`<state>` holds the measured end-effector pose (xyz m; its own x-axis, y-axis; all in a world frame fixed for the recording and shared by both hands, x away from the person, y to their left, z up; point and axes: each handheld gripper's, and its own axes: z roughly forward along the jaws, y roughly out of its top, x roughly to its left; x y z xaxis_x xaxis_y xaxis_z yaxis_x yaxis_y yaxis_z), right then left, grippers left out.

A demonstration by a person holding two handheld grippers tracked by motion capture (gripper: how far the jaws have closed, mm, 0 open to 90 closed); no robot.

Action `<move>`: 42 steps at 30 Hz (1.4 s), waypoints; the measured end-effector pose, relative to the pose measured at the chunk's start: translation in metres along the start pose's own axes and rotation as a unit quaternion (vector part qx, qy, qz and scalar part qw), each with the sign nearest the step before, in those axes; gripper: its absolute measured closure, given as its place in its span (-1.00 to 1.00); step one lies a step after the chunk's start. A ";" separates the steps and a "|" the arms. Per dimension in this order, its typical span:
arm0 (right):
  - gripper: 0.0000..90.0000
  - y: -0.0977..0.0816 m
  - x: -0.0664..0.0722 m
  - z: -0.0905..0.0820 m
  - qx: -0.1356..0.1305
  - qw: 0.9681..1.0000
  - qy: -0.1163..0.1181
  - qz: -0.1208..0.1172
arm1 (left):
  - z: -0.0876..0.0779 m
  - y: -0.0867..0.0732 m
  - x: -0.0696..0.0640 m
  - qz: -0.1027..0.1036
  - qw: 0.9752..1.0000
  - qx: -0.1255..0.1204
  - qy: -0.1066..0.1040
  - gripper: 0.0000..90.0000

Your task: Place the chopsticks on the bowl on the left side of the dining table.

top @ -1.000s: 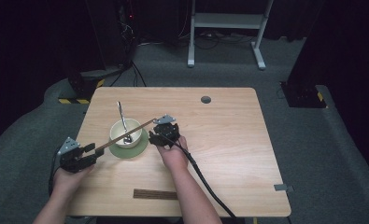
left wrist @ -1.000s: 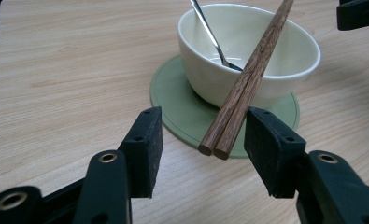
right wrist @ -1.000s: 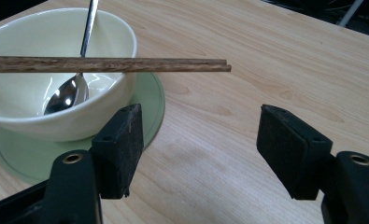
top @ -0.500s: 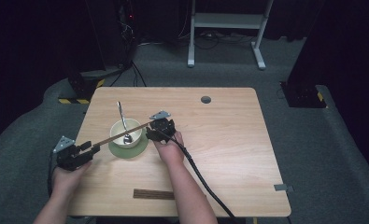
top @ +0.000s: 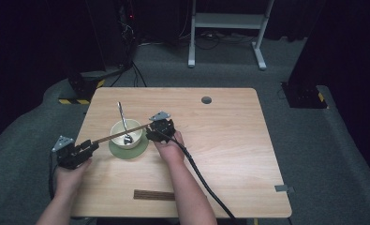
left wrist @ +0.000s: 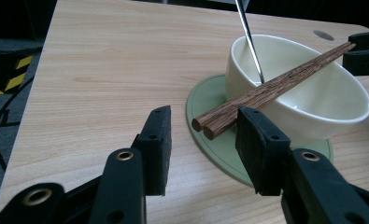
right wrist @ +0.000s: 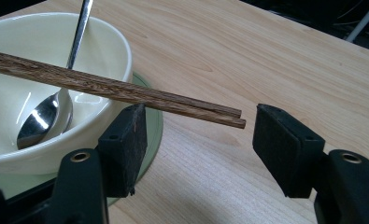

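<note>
A pair of brown wooden chopsticks (top: 122, 132) lies slanted across the rim of a cream bowl (top: 119, 130) that stands on a green saucer (top: 136, 151). A metal spoon (top: 122, 123) leans in the bowl, handle pointing away. My left gripper (top: 90, 148) is open at the chopsticks' near-left ends (left wrist: 205, 125), which lie between its jaws, close to the right one. My right gripper (top: 152, 133) is open around the other tips (right wrist: 236, 118), not touching them. The bowl (right wrist: 42, 93) and spoon (right wrist: 42, 119) sit just left of it.
A dark brown strip (top: 154, 195) lies near the table's front edge. A round grey cable hole (top: 206, 100) sits at the back of the wooden table (top: 229, 140). The right gripper's cable (top: 206, 183) trails toward the front edge.
The left gripper has drawn back slightly to the left, off the chopsticks' ends. The chopsticks now rest across the bowl rim between both open grippers. The right gripper has barely shifted.
</note>
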<state>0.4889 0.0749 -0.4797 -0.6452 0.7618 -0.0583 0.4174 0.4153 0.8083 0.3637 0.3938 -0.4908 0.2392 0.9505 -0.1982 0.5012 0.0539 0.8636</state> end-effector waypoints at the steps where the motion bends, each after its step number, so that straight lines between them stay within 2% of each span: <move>1: -0.21 0.000 0.000 0.000 0.000 1.000 0.002 0.000 | 0.000 0.000 0.000 0.002 1.000 -0.001 0.000 0.26; 7: -0.18 0.000 0.001 0.000 -0.003 1.000 0.011 0.000 | 0.001 0.000 -0.003 0.004 1.000 -0.002 -0.004 0.28; 10: -0.13 -0.001 0.002 0.000 -0.003 1.000 0.012 0.000 | 0.003 0.000 -0.004 0.010 1.000 0.002 -0.010 0.22; 12: -0.09 -0.001 0.003 0.000 -0.003 1.000 0.010 -0.007 | 0.004 -0.001 -0.006 0.016 1.000 0.003 -0.012 0.21; 17: -0.08 -0.003 0.005 -0.003 0.000 1.000 0.006 -0.011 | 0.005 -0.001 -0.006 0.016 1.000 0.001 -0.019 0.21; 24: -0.05 -0.012 0.004 -0.016 0.003 1.000 -0.002 -0.005 | 0.008 -0.001 -0.010 0.024 0.999 0.001 -0.035 0.20; 27: -0.05 -0.015 0.003 -0.019 0.008 1.000 -0.009 -0.006 | 0.010 -0.002 -0.010 0.021 0.999 0.003 -0.036 0.19; 30: -0.07 -0.020 0.000 -0.024 0.007 1.000 -0.015 0.002 | 0.009 -0.002 -0.010 0.028 0.999 0.003 -0.030 0.13; 33: -0.04 -0.022 -0.003 -0.030 0.005 1.000 -0.024 0.000 | 0.005 -0.002 -0.006 0.037 0.999 0.005 -0.013 0.09; 36: -0.02 -0.023 -0.003 -0.035 0.000 1.000 -0.031 0.005 | 0.003 -0.002 -0.002 0.033 0.999 0.006 -0.011 0.12; 40: 0.07 -0.024 -0.001 -0.039 -0.004 0.999 -0.034 0.005 | 0.002 -0.002 -0.003 0.038 0.999 0.002 0.000 0.20; 42: 0.18 -0.025 0.000 -0.041 -0.004 0.999 -0.034 0.005 | 0.003 -0.002 -0.003 0.038 0.999 0.003 0.005 0.21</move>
<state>0.4524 0.0441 -0.4760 -0.5965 0.7976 -0.0899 0.4173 0.4038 0.8141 0.3646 0.3896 -0.4929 0.2692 0.9546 -0.1279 0.4875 -0.0206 0.8729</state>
